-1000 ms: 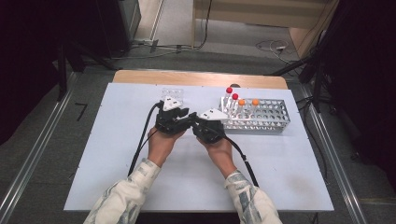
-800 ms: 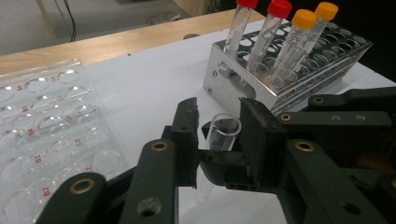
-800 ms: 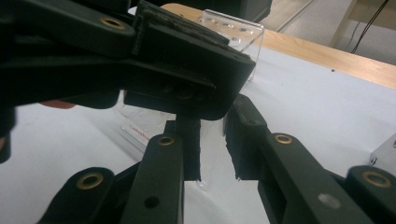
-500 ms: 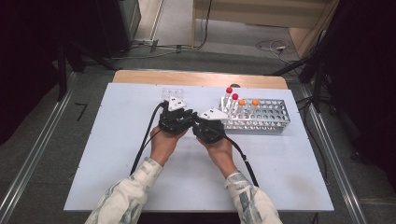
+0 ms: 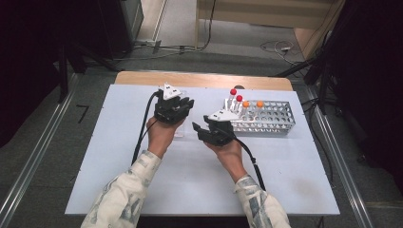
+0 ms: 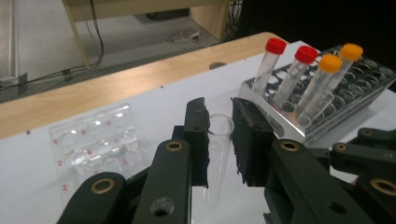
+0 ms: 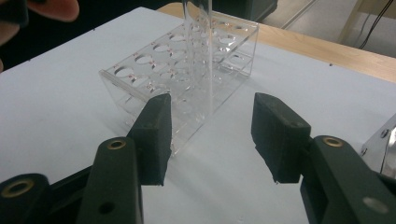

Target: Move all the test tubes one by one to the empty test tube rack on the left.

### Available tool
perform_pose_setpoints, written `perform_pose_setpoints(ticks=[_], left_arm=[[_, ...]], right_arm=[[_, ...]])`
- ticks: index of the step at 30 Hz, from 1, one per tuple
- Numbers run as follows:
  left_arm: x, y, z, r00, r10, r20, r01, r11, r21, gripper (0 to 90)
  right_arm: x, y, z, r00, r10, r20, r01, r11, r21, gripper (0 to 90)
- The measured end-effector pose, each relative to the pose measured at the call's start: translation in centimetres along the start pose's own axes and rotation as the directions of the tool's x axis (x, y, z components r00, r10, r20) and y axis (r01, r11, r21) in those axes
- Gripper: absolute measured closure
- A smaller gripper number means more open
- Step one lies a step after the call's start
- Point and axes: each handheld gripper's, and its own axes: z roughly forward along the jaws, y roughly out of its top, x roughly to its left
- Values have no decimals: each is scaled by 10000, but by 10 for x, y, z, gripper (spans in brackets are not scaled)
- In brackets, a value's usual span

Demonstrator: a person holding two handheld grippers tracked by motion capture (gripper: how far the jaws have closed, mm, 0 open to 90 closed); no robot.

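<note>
My left gripper [image 6: 220,110] is shut on a clear uncapped tube [image 6: 218,140], held upright with its open mouth above the pads. In the high view the left gripper [image 5: 182,105] sits at the table's far middle. A clear acrylic rack [image 6: 95,144] stands below and left of it. My right gripper [image 7: 212,106] is open with nothing between its jaws, and faces that acrylic rack [image 7: 177,74]. The held tube [image 7: 201,51] hangs over the rack in front of it. In the high view the right gripper [image 5: 200,130] lies beside the metal rack [image 5: 271,119].
The metal rack [image 6: 327,119] holds two red-capped tubes [image 6: 275,45] and two orange-capped tubes [image 6: 330,63] at its near-left end. A wooden strip [image 5: 199,80] runs along the table's far edge. Cables trail back from both grippers towards the person.
My left gripper has moved a little away from the person, over the acrylic rack. The right gripper has hardly moved.
</note>
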Motion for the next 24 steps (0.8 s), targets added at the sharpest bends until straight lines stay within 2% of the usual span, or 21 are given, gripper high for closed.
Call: perform_pose_setpoints(ticks=[8,12,24], left_arm=[[9,12,-11,9994,45,-343,-57,9994,-354,767],[13,10,-12,9975,189,-678,-207,9995,-253,767],[19,-1,-5,9942,219,-1053,-230,9997,-91,766]], right_arm=[[-2,-1,0,9999,105,-37,-105,9999,9,412],[-3,-1,-1,9997,218,-57,-218,9998,-11,387],[-7,-2,-3,9994,356,51,-356,9994,-7,347]])
